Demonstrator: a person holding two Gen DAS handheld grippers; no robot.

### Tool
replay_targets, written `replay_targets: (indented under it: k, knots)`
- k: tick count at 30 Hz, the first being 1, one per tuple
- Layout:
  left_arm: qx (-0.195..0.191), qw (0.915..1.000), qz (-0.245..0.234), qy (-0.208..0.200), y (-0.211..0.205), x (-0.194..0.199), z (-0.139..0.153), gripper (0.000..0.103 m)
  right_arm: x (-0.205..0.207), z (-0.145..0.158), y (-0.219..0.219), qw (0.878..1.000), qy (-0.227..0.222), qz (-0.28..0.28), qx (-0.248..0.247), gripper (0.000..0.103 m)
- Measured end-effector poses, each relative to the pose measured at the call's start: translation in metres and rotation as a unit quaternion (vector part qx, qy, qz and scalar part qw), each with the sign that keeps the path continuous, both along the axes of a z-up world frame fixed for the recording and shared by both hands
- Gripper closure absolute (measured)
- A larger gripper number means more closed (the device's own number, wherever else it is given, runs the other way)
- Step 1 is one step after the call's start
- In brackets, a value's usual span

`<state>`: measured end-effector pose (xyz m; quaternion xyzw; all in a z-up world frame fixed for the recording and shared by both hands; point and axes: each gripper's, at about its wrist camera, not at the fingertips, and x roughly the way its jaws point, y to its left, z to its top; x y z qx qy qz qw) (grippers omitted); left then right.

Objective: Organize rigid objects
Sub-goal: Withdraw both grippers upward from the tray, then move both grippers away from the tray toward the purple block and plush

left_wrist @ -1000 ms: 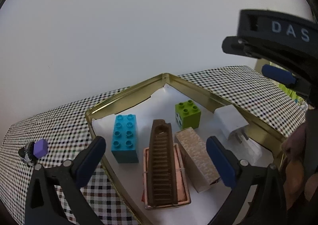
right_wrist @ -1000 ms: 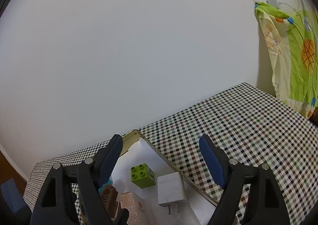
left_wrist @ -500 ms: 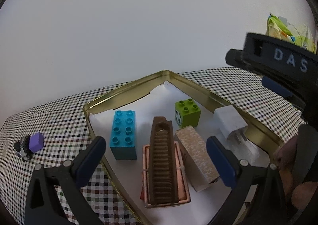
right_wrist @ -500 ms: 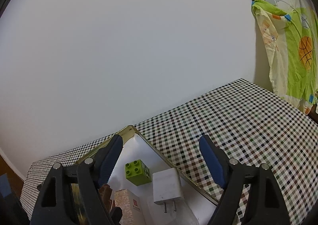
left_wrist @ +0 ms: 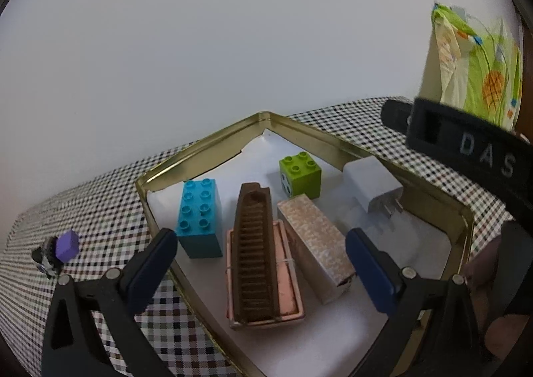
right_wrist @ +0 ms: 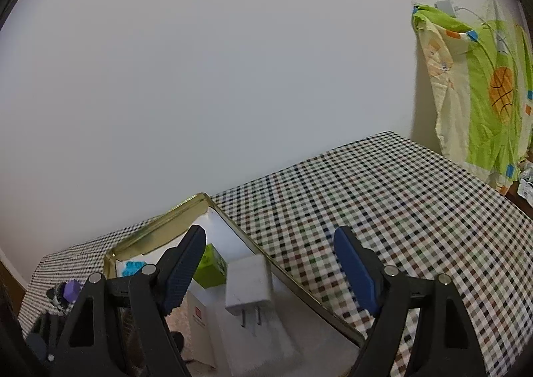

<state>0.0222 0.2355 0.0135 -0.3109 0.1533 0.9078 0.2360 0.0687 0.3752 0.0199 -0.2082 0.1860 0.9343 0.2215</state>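
- Left wrist view: the right gripper's black body at the right edge carries the white letters "DAS"; no other writing on it is legible.
- Right wrist view: a small red mark on the white end face of the patterned carton (right_wrist: 199, 313); its text is too small to read.
- Container: a shallow gold tin tray (left_wrist: 200, 150) lined with white paper sits on the checked desk (right_wrist: 399, 197).
- Tray contents, left wrist view: a blue toy brick (left_wrist: 201, 215) stands at the left; a brown ribbed comb-like piece (left_wrist: 255, 250) lies on a pink rectangular holder (left_wrist: 289, 290) in the middle; the patterned carton (left_wrist: 314, 243) lies just right of the holder; a green toy brick (left_wrist: 301, 174) stands toward the far corner; a white plug adapter (left_wrist: 371, 184) lies against the right wall, prongs toward the camera.
- Outside the tray: a small purple cube (left_wrist: 66, 245) rests on a dark object at the desk's left end, well apart from the tray.
- Left gripper (left_wrist: 260, 263): jaws wide apart, nothing between the pads, hanging over the near half of the tray.
- Right gripper (right_wrist: 269, 270): jaws wide apart and empty, straddling the tray's right wall above the adapter (right_wrist: 248, 280).
- Open room: the desk right of the tray is bare up to its far edge at the white wall; a green printed cloth (right_wrist: 476, 94) hangs beyond the right corner.
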Motion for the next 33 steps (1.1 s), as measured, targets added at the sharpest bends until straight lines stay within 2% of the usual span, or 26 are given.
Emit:
replay_targets:
  k: [9,14,20,26,30,33]
  knots:
    - [0.008,0.9999,0.003,0.010,-0.007,0.003,-0.001,0.001,0.018,-0.001,-0.013,0.999,0.020,-0.019,0.023,0.022]
    - [0.020,0.9992,0.006,0.035,-0.010,0.008,-0.004,0.001,0.026,0.000,-0.014,0.998,0.039,-0.034,0.019,0.022]
    - [0.006,0.9981,-0.008,0.061,-0.004,0.017,-0.006,0.001,0.028,0.000,-0.017,0.998,0.043,-0.035,0.037,0.022]
    - [0.033,0.9970,-0.001,0.070,-0.014,0.018,0.000,0.001,0.032,0.001,-0.033,0.993,0.056,-0.048,0.090,0.022]
    - [0.044,0.9956,-0.002,0.083,-0.018,0.022,0.002,0.001,0.033,0.001,-0.038,0.991,0.064,-0.059,0.105,0.022]
    - [0.047,0.9945,-0.004,0.094,-0.021,0.029,0.005,0.001,0.033,0.001,-0.038,0.991,0.064,-0.059,0.099,0.022]
